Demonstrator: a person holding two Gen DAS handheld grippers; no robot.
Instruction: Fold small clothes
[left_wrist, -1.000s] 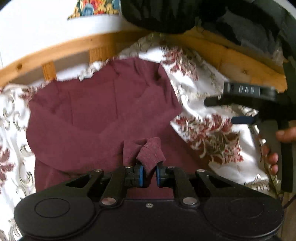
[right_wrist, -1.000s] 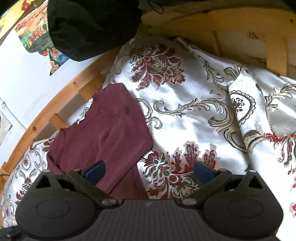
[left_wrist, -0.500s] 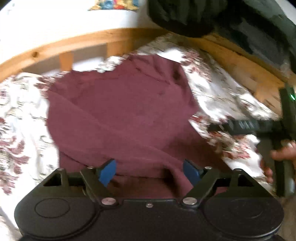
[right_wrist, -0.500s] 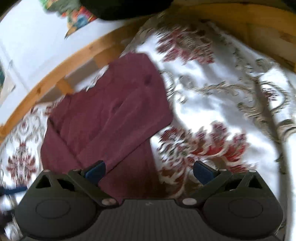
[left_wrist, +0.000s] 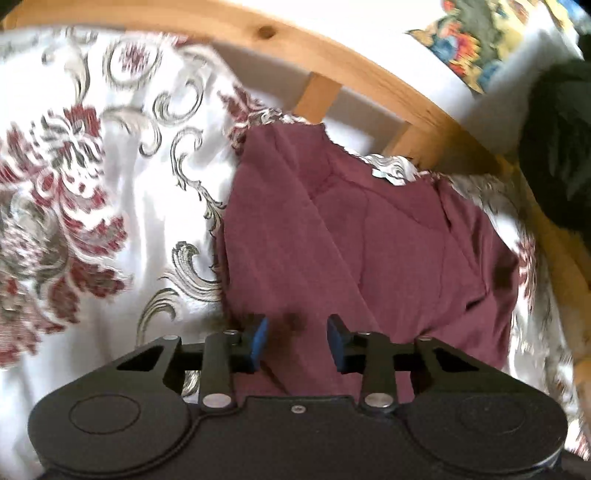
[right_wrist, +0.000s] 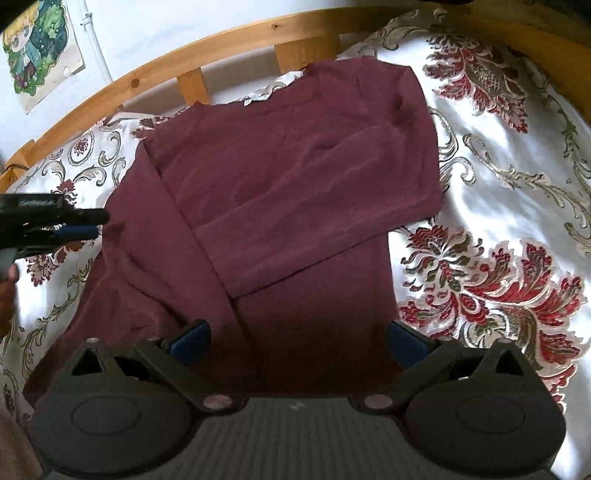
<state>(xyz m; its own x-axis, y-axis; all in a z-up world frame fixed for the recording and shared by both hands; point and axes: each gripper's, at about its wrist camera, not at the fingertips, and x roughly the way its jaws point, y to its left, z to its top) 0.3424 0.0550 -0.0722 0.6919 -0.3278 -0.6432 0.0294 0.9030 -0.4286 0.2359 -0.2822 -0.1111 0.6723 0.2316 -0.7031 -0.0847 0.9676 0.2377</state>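
Observation:
A maroon long-sleeved top (right_wrist: 295, 177) lies flat on the floral bedspread (right_wrist: 498, 206), one sleeve folded slantwise across its chest. My right gripper (right_wrist: 299, 341) hovers wide open over the top's lower body, with nothing pinched between its blue pads. In the left wrist view the top (left_wrist: 369, 240) fills the middle and right. My left gripper (left_wrist: 297, 339) hangs over the top's lower left edge. Its jaws are closing, with cloth showing flat in the gap and the pads not pressing on it. The right wrist view shows the left gripper (right_wrist: 92, 225) at the top's left side.
A curved wooden bed rail (right_wrist: 229, 40) runs behind the top, with a white wall and a cartoon poster (right_wrist: 40, 48) beyond it. A dark garment (left_wrist: 557, 147) hangs over the rail at the right. A hand (right_wrist: 7, 288) shows at the left edge.
My left gripper let go of the sleeve cuff, opened wide, then narrowed while swinging to the top's left side. My right gripper, still open, moved over the top's lower body.

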